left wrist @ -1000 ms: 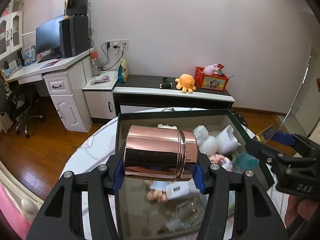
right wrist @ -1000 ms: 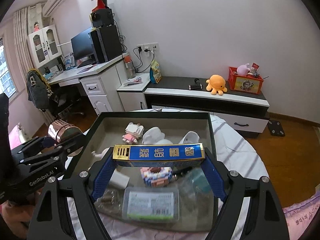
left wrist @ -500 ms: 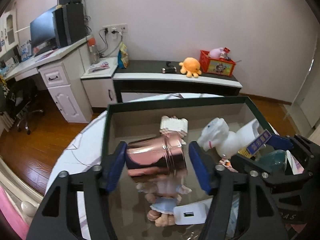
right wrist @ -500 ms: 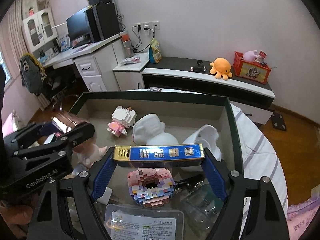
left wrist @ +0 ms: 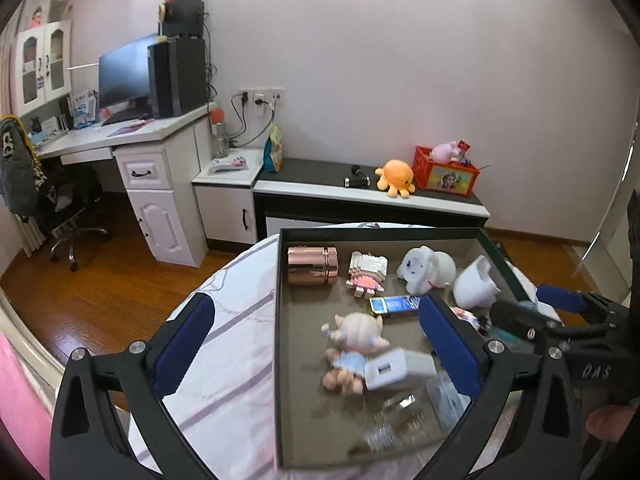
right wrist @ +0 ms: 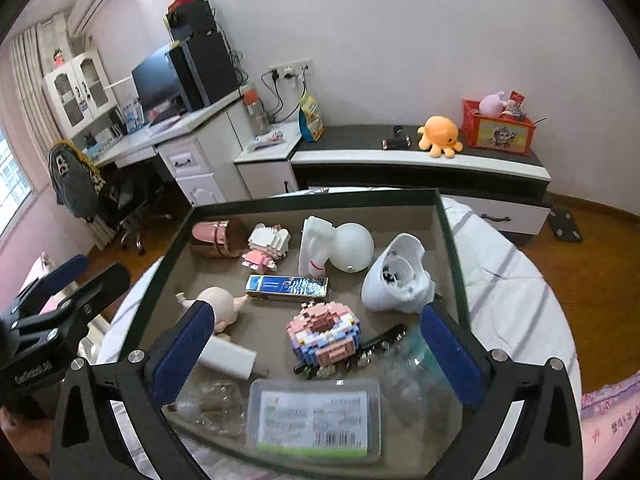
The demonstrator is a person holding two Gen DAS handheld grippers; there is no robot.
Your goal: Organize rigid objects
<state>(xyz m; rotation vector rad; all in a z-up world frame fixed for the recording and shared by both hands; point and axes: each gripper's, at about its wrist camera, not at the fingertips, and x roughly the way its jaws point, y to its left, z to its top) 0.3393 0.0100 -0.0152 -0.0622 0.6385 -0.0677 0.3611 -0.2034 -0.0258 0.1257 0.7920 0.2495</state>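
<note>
Left wrist view: above tray's (left wrist: 400, 234) left edge, angled down, close.
Right wrist view: over tray's (right wrist: 320, 197) near rim, angled down.
Shared: tray interior, far wall.

The left gripper (left wrist: 316, 340), its jaws opening with nothing gripped between them, hangs over the dark-rimmed tray (left wrist: 277, 320), where the copper canister (left wrist: 313, 266) lies on its side in the far left corner, beside a block figure (left wrist: 367, 274).

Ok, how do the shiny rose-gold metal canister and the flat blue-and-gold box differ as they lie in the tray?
The rose-gold canister is a round cylinder in the tray's far left corner; the blue-and-gold box is a slim rectangle nearer the middle. Both lie on their sides, free of either tool.
</note>
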